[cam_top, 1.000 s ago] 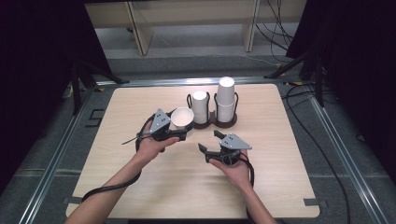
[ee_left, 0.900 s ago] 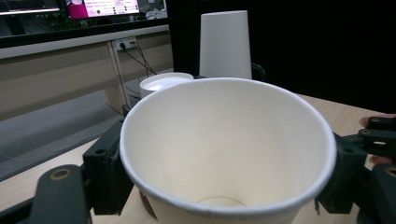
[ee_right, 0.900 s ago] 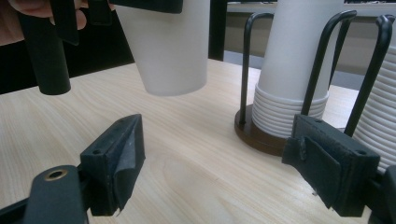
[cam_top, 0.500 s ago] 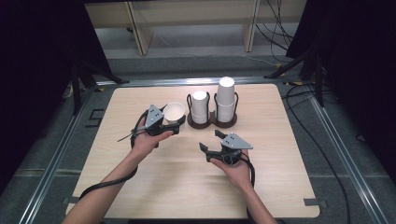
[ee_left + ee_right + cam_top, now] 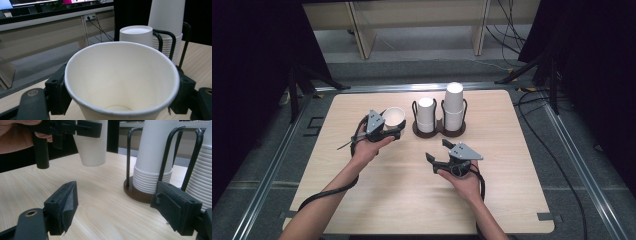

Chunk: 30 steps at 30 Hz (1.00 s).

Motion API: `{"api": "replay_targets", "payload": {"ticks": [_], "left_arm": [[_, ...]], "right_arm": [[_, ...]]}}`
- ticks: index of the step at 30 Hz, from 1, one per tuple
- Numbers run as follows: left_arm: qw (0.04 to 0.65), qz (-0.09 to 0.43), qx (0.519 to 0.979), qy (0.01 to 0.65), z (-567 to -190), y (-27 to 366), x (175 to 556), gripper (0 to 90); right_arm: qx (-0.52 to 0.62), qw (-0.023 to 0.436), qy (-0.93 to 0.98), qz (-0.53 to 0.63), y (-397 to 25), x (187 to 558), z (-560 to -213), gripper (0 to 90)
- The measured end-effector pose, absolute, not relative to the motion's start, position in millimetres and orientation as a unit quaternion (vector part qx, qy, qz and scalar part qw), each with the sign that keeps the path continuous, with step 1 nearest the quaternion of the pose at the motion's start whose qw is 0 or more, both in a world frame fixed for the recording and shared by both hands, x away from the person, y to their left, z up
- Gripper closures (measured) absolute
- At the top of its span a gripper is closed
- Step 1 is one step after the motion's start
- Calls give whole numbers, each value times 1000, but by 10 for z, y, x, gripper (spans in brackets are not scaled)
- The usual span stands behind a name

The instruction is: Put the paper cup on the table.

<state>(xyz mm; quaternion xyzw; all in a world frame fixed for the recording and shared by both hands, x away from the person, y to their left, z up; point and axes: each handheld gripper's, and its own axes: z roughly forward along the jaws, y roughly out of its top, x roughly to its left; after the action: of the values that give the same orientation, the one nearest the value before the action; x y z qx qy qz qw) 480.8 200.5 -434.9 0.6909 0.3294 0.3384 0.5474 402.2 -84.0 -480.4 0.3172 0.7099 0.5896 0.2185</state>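
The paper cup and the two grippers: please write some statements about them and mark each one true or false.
1. The left gripper holds the paper cup between its jaws. True.
2. The paper cup stands on the table. False: the right gripper view shows it lifted above the wood.
3. The right gripper holds a cup. False: its jaws are open and empty.
4. The cup holder carries two stacks, the right stack taller than the left stack. True.
5. The held cup is upside down. False: its mouth faces up.

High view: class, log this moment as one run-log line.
left tool: shut on cup, held above table | right tool: open, empty | holder: two stacks
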Motion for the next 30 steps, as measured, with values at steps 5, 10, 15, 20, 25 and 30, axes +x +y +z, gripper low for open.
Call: {"api": "replay_targets", "payload": {"ticks": [5,10,15,20,25,30], "left_arm": [[541,345,686,343,-4387,2027,4876,220],[531,352,684,354,-4467,2037,4943,221],[524,355,682,366,-4547,2044,5000,220],[517,356,679,380,-4603,2058,5062,218],[510,362,676,390,-4614,2067,5115,218],[497,365,679,398,-4658,2080,5156,215]], "right_arm": [[320,219,709,589,-844,4023,-4796,202],[319,217,710,590,-841,4032,-4814,204],[325,217,710,586,-831,4016,-4816,204],[326,217,710,585,-838,4018,-4816,206],[326,215,710,586,-838,4019,-4816,206],[322,215,708,590,-837,4020,-4812,208]]}}
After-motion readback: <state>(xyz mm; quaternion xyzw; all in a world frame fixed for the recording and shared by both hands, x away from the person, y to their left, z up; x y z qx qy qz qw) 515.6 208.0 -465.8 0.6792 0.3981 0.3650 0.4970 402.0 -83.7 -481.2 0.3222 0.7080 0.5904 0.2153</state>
